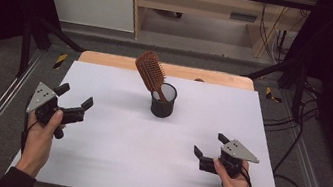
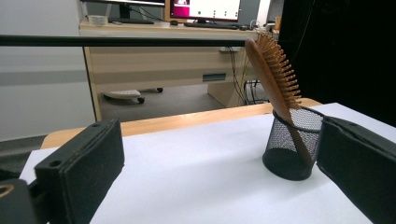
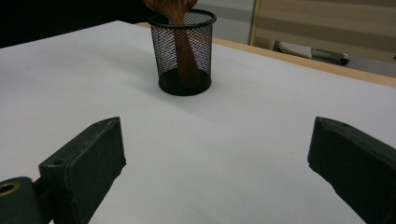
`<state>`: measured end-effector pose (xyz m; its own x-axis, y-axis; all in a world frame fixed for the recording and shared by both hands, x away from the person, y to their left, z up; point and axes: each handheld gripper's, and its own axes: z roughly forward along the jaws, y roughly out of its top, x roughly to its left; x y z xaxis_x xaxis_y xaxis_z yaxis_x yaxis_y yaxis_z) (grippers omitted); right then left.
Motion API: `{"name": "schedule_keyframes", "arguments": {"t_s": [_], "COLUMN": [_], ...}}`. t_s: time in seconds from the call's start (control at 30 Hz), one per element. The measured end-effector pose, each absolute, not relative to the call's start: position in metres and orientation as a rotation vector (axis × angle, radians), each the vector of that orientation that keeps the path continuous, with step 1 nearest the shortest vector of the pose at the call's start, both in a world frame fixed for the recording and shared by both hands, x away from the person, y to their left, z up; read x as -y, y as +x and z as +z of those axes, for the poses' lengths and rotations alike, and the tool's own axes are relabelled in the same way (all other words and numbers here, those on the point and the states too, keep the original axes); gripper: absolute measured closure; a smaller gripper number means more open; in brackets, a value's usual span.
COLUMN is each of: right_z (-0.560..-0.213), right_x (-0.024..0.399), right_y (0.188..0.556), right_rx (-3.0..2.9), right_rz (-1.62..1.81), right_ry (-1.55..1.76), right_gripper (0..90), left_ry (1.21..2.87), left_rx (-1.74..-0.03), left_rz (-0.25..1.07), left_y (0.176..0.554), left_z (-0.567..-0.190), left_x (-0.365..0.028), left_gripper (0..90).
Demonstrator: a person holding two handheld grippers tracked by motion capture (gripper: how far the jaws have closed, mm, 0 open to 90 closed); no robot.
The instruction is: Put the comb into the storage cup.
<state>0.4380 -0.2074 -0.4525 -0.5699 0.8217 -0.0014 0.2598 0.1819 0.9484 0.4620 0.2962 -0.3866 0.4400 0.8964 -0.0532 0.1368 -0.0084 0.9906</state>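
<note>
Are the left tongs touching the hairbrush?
Apart. In the high view, bare white table lies between the left tongs and the hairbrush standing in the mesh cup.

Mesh cup (image 1: pixel 162 101) with hairbrush (image 1: pixel 150 72) mid-table; bare sheet around.

A table (image 1: pixel 92 163) is covered by a white sheet (image 1: pixel 119 157), and a strip of bare wood (image 1: pixel 109 60) is left showing along the far edge. A black mesh cup (image 1: pixel 162 102) is stood directly on the sheet, upright, in the far half and close to the middle from side to side. A brown hairbrush (image 1: pixel 150 72) is held in the cup, handle down, with its head tilted out to the left of the cup. The sheet around the cup is seen as plain white surface.
</note>
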Motion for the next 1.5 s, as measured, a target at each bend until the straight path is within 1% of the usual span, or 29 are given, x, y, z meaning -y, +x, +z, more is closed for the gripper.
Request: {"name": "schedule_keyframes", "arguments": {"t_s": [0.53, 1.23, 1.5], "right_z": [-0.451, -0.452, -0.45], "right_x": [0.215, 0.227, 0.239], "right_y": [0.437, 0.436, 0.436], "right_rx": [-1.896, -1.853, -1.849], "right_rz": [1.401, 1.436, 1.427], "right_ry": [1.013, 0.98, 0.996], "right_gripper": [4.2, 4.5, 4.5], "left_ry": [1.472, 1.491, 1.491], "left_rx": [-0.978, -0.961, -0.951], "left_rz": [0.78, 0.758, 0.75], "left_y": [0.442, 0.425, 0.421], "left_z": [-0.401, -0.422, -0.429], "left_x": [-0.312, -0.314, -0.313], "left_gripper": [1.6, 1.7, 1.8]}}
